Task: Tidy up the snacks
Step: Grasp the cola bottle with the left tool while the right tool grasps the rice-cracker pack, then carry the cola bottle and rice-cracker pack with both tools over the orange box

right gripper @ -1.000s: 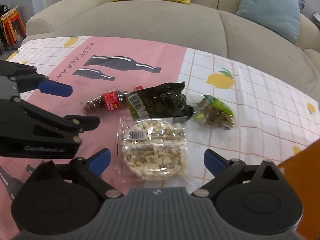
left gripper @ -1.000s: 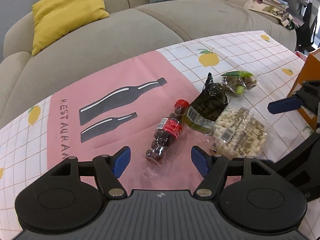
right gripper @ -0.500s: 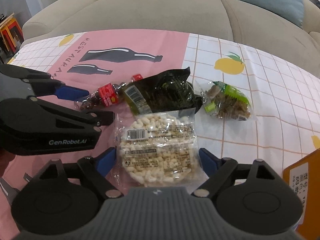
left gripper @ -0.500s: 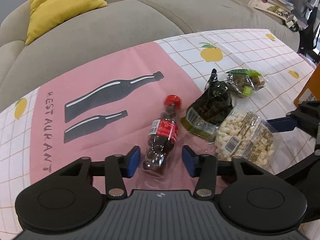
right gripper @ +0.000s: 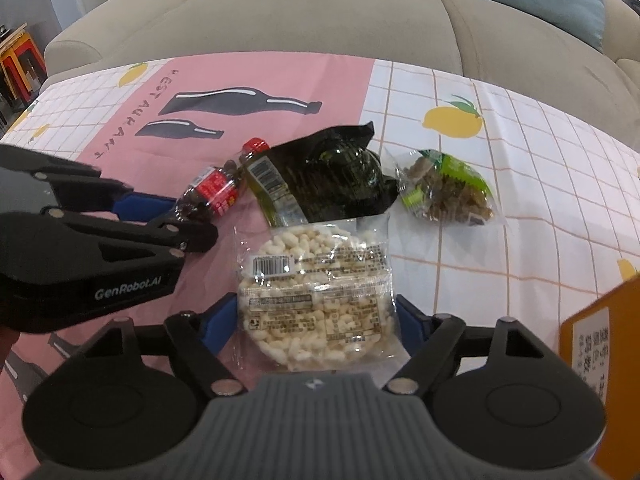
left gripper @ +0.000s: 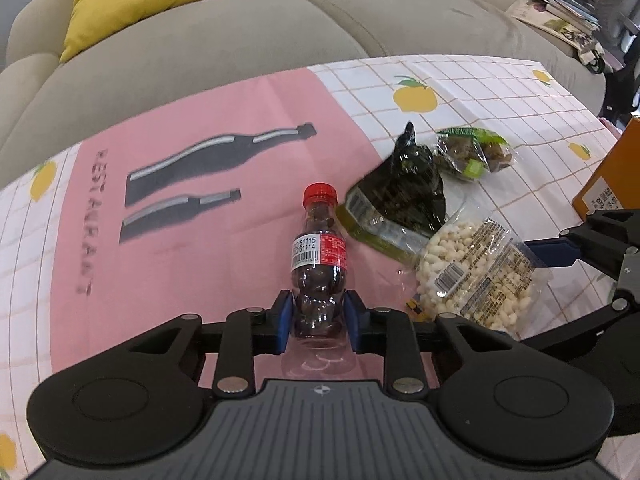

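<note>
A small cola-shaped bottle (left gripper: 318,248) with a red cap and dark candies lies on the pink tablecloth (left gripper: 180,260). My left gripper (left gripper: 318,316) is closing, and its blue pads press on both sides of the bottle's base. A clear packet of white puffed rice (right gripper: 316,280) lies between the fingers of my right gripper (right gripper: 314,316). Its jaws are closing too, with the pads at the wrapper's edges but not squeezing it. In the right wrist view the left gripper (right gripper: 176,216) reaches in from the left onto the bottle (right gripper: 212,190).
A black-and-green packet (left gripper: 400,196) lies between the bottle and the rice packet, touching both. Beyond it sits a clear bag of brown snack with a green label (right gripper: 448,188). An orange box (right gripper: 600,328) stands at the right edge. A beige sofa (left gripper: 280,40) runs behind the table.
Both grippers have narrowed. The left one came down around the bottle's base and its pads now touch it. The right one's pads moved in to the rice packet's edges.
</note>
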The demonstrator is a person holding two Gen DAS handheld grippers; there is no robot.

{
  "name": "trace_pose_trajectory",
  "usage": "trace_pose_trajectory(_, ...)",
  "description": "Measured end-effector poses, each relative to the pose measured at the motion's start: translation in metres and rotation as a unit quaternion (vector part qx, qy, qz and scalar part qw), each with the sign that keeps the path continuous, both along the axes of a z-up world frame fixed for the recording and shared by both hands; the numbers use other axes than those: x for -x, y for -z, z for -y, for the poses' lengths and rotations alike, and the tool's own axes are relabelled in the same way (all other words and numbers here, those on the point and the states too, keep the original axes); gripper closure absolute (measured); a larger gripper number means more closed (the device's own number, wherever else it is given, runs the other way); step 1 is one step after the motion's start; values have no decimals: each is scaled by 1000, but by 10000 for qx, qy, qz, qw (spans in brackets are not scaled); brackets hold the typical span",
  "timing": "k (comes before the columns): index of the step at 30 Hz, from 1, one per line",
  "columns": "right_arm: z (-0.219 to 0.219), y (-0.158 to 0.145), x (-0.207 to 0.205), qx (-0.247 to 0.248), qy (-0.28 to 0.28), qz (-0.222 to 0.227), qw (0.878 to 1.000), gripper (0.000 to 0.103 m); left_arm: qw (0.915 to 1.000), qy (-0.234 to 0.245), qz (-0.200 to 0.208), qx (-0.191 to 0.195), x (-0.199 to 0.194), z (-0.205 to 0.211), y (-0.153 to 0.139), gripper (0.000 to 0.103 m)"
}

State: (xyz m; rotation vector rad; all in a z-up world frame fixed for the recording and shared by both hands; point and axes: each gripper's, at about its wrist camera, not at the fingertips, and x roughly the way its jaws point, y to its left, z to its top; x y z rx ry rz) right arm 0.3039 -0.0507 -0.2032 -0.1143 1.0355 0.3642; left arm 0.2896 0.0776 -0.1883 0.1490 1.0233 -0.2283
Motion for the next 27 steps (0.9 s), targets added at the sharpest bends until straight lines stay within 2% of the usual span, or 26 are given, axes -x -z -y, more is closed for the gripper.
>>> trace_pose_trajectory(10, 19, -1, 44, 48, 119, -87, 9999, 26, 9968, -678, -325, 279, 54, 6, -4, 73)
trace_pose_trajectory(16, 32, -2, 83, 61, 111, -122, 9998, 26, 9942, -910, -528, 222, 89, 18, -6, 73)
trace_pose_trajectory(27, 59, -3, 136, 31, 331, -363, 9988, 26, 9905, -979, -960, 46, 147, 35, -9, 73)
